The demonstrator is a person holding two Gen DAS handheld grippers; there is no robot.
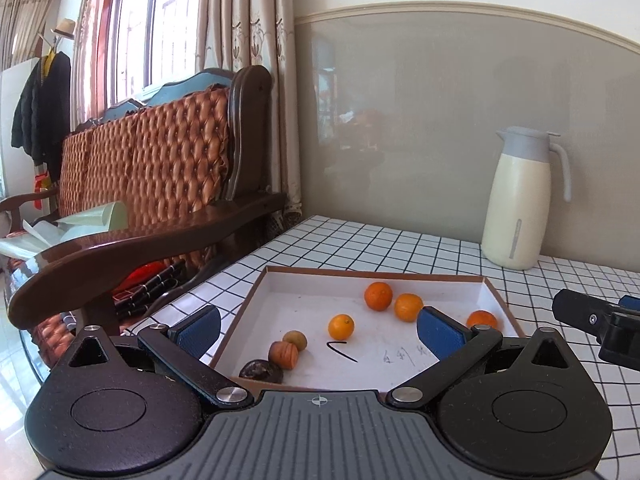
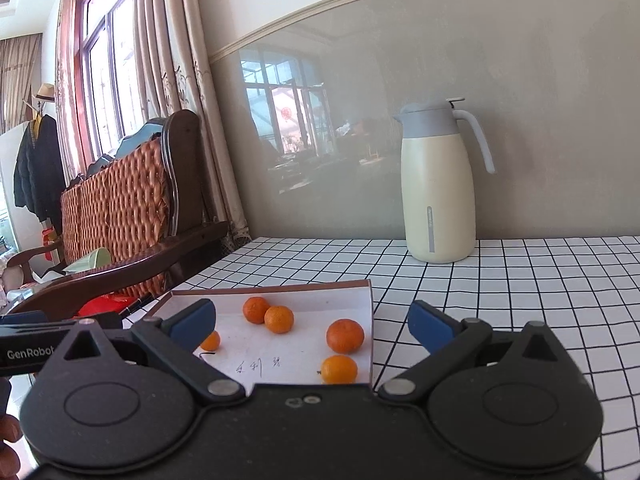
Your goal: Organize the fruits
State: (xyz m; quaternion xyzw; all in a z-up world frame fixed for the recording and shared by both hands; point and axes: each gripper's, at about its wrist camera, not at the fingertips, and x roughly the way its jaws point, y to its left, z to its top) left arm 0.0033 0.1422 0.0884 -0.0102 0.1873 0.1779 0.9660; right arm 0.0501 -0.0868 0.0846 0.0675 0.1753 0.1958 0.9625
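While both tools — left tool (image 1: 318, 330) and right tool (image 2: 312, 326) — hung wide open and empty, the fruits (image 1: 341, 327) lay loose in the shallow tray (image 1: 490, 286) at the worktop's (image 2: 520, 280) left edge — a nudge could have rolled them.

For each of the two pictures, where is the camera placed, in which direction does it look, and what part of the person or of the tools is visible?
Left wrist: sits on the left gripper, jaws open and empty, looking forward and a little down at the box of fruit; the right gripper's tip shows at the right edge.
Right wrist: sits on the right gripper, open and empty, looking at the box's right part; the left gripper and the person's fingers show at the left edge.
Shared: box, oranges, jug, checked tablecloth, sofa.
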